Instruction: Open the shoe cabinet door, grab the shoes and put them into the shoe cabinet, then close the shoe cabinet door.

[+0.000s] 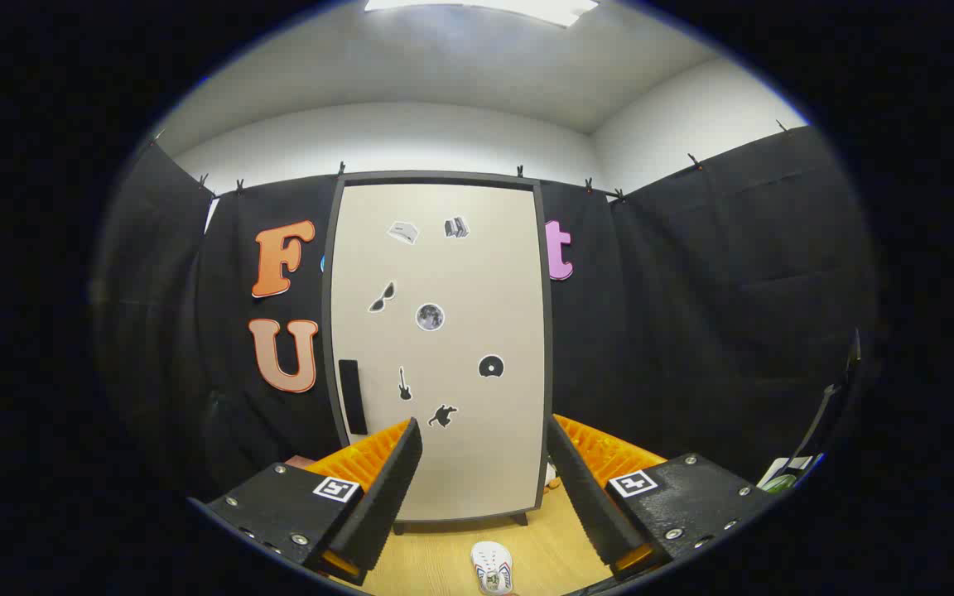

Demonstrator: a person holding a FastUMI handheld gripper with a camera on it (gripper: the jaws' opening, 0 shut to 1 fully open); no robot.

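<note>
One door: the tall beige shoe cabinet door [440,348] with a dark frame is shut, standing straight ahead of the tool.
Tool: the tool [484,480] hangs wide open, its two fingers spread and gripping nothing, the door's lower half showing between them.
Handle: a black upright bar handle [351,396] sits at the door's left edge, low down; that looks like the place to hook and pull.
Door feel: likely a stiff, light panel swinging on hinges at its right; a steady pull should do.
Shoe: a small white shoe [491,567] lies on the wooden floor [436,559] in front of the door, between the fingers. Probably light; grip it across its sides.
Stage: opening not yet begun.
</note>
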